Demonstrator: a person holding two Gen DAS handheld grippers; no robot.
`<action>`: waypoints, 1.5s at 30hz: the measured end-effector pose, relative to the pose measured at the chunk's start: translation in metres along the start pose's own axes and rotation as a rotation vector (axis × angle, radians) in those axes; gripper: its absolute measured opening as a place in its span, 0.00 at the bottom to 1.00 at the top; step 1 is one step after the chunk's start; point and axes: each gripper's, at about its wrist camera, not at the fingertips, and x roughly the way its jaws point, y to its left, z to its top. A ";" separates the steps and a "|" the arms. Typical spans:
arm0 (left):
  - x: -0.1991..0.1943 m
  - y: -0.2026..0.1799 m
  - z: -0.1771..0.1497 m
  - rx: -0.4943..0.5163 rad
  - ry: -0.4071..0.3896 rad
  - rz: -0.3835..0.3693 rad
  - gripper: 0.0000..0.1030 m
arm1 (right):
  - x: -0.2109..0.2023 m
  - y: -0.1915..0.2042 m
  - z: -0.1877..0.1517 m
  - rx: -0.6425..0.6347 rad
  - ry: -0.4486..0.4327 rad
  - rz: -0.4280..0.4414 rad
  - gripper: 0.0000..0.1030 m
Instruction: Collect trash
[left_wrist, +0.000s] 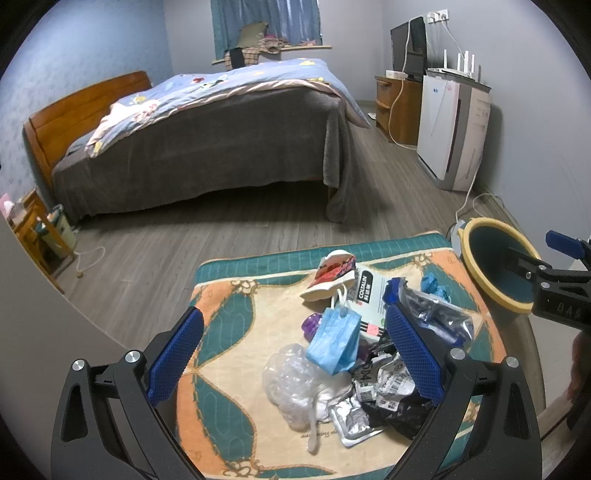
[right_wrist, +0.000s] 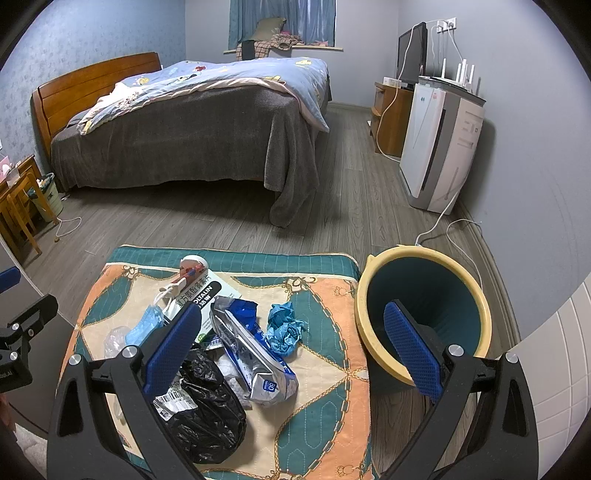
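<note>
The trash lies heaped on a patterned mat (right_wrist: 321, 295) on the floor, and the bin (right_wrist: 424, 266) stands off the mat's right edge, its yellow rim tilted toward the cameras.

In the left wrist view the left gripper (left_wrist: 291, 350) hangs over the heap with its jaws wide and nothing between them. A blue face mask (left_wrist: 334, 341) sits almost dead centre between the blue pads, with clear crumpled plastic (left_wrist: 291, 384) just below it in the frame and a black bag (left_wrist: 391, 410) at the lower right.

In the right wrist view the right gripper (right_wrist: 295, 347) is also wide and empty. It straddles a silver-and-blue wipes pack (right_wrist: 255, 350), whose long axis runs from upper left to lower right of the frame, with a crumpled blue glove (right_wrist: 284, 326) just beside it.

The right gripper is the nearer one to the bin, its right pad overlapping the rim in the frame. So I judge that anything it lifts only needs carrying rightward, while the left gripper's catch would have to cross the whole heap.
</note>
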 end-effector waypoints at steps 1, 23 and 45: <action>0.000 0.000 -0.001 0.000 -0.001 -0.001 0.95 | 0.000 0.000 0.000 0.000 0.000 0.000 0.95; -0.002 0.004 0.002 0.001 -0.018 -0.008 0.95 | 0.003 -0.002 -0.002 0.008 0.015 0.010 0.95; 0.047 0.008 0.025 0.017 -0.005 -0.050 0.95 | 0.059 -0.019 0.013 0.019 0.212 0.175 0.94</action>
